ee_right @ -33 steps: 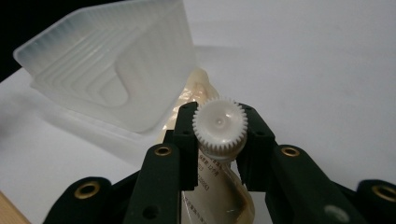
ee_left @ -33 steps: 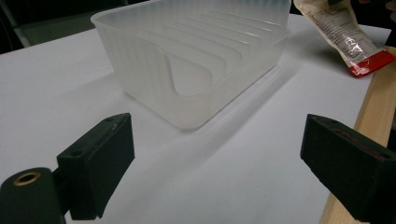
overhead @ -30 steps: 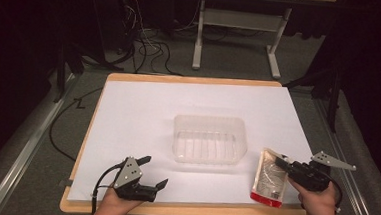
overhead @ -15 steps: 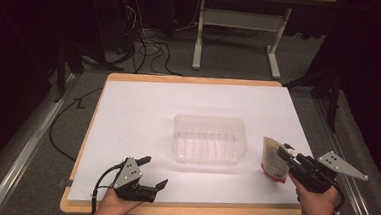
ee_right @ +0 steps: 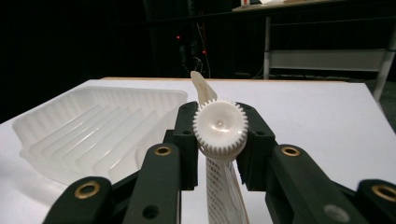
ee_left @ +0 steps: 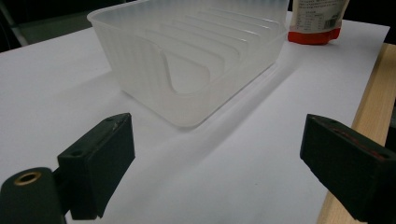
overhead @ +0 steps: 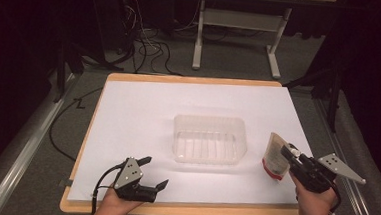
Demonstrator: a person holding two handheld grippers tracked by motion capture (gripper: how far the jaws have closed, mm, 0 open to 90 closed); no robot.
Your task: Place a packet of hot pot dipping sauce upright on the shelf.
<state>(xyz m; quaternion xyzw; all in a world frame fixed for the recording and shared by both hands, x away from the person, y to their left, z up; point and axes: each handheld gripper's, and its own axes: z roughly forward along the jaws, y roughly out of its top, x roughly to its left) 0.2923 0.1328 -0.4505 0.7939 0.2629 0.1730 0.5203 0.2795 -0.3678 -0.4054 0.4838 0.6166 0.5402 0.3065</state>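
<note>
The right tool [overhead: 287,152] grips a pouch [overhead: 274,162] by its white ribbed cap [ee_right: 220,126], the jaws pressed on either side of the spout. The pouch stands upright on its red base on the table [overhead: 142,119], just to the right of the clear plastic tray [overhead: 209,138] and apart from it. The left tool [overhead: 155,173] rests near the front edge of the table with its jaws wide apart and nothing between them, pointing toward the tray.

The step in hand looks like carrying the pouch into the tray. To do that well, the grip should stay firm on the cap, since the soft body hangs below and can swing. Lift until the base clears the tray's rim, move across slowly, then lower and lay it along the ribbed floor. The tray is light and may slide if the pouch knocks its wall; the left tool could steady the near rim. Release only once the pouch rests inside.
</note>
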